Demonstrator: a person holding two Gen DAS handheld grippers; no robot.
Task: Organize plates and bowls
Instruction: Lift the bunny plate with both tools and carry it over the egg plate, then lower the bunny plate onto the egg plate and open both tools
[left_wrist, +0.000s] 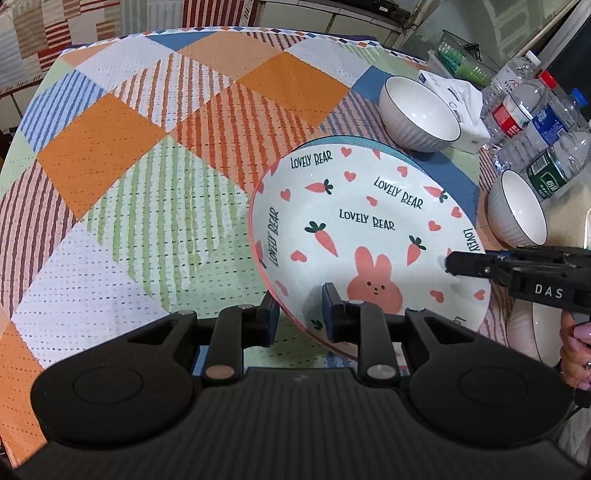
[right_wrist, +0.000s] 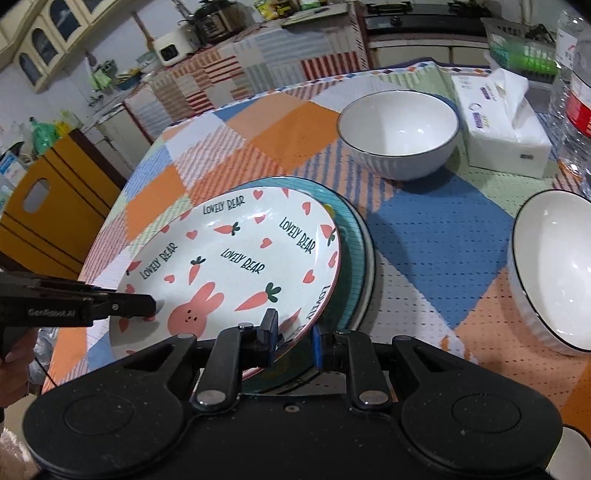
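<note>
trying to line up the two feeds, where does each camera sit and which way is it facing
Left wrist: on the left gripper, tilted down over the tablecloth; its fingers clamp the bunny plate; the person's right hand shows at the edge.
Right wrist: on the right gripper, tilted down toward the kitchen counters; it grips the plate's opposite rim.
Shared: bunny plate, each other's gripper, two white bowls, tissue pack.

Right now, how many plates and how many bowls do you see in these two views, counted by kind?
Plates: 2 (rabbit plate; teal plate under it)
Bowls: 3 (far bowl; near bowl; third bowl, partly hidden, seen only in the left wrist view)
Total: 5
</note>
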